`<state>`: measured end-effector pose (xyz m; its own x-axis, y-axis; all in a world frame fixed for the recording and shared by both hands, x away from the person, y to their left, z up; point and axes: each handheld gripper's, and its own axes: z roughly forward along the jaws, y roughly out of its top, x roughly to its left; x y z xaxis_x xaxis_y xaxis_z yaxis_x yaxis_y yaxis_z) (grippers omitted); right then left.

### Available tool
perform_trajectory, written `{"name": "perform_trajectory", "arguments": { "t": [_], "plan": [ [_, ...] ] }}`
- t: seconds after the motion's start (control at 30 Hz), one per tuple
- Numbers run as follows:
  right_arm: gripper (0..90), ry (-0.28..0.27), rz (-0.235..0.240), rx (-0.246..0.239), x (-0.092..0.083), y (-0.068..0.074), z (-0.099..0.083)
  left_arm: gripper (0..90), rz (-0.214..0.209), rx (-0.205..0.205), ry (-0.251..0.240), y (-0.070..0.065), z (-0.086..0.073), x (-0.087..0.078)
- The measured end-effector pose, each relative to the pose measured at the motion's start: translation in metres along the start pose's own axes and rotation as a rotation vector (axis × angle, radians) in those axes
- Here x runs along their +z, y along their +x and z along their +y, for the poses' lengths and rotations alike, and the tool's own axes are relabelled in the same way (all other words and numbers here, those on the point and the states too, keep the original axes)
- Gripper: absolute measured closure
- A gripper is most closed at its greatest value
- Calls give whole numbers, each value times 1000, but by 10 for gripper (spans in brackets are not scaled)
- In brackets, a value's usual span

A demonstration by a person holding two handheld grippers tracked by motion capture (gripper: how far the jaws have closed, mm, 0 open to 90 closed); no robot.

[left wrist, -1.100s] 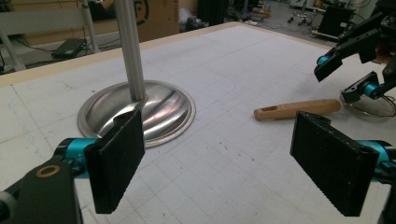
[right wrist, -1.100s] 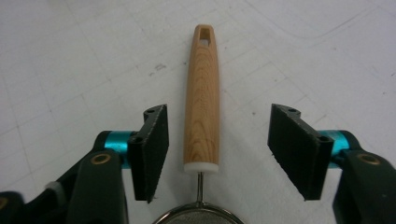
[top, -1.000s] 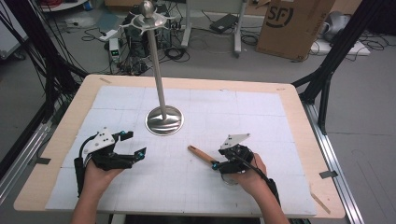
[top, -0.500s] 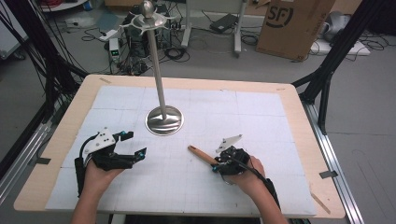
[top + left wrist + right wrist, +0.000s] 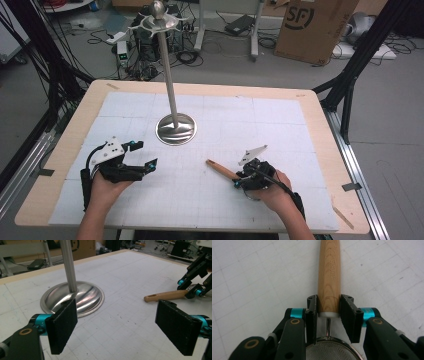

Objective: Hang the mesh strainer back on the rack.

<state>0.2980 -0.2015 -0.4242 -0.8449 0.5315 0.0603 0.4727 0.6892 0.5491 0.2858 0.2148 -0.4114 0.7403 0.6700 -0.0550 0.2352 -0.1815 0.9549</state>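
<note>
A strainer with a wooden handle lies on the white mat, right of centre. My right gripper is shut on the handle just above its white collar, one pad against each side. The steel mesh bowl sits right under the jaws. These jaws have just been opening a touch, with the handle still between them. My left gripper rests at the front left, open and empty. It faces the metal stand's base and the far-off right gripper.
A metal stand with a tall pole rises at the mat's middle back. The wooden table rim frames the white gridded mat. A cardboard box and cables lie on the floor beyond.
My right gripper has shifted slightly toward me and its jaws have narrowed onto the strainer's handle. The left gripper has stayed still.
</note>
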Motion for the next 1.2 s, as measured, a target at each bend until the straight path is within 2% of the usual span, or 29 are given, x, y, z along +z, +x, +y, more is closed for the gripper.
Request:
{"name": "perform_trajectory", "arguments": {
  "t": [0.07, 0.3, 0.6, 0.8, 1.2],
  "plan": [
    [618, 12, 9, 6, 2, 0, 2, 186, 0, -1, 0, 0, 0, 0],
    [589, 60, 13, 17, 6, 2, 13, 185, -5, -4, -1, 1, 0, 0],
    [607, 150, -19, -13, 7, 7, 23, 186, -1, -7, -6, 2, 0, -2],
    [636, 177, -25, -22, 7, 10, 26, 185, -11, -10, -9, 1, 0, -1],
    [680, 203, -25, -47, 9, 13, 30, 183, 1, -5, -2, 1, 0, 0]
  ]
}}
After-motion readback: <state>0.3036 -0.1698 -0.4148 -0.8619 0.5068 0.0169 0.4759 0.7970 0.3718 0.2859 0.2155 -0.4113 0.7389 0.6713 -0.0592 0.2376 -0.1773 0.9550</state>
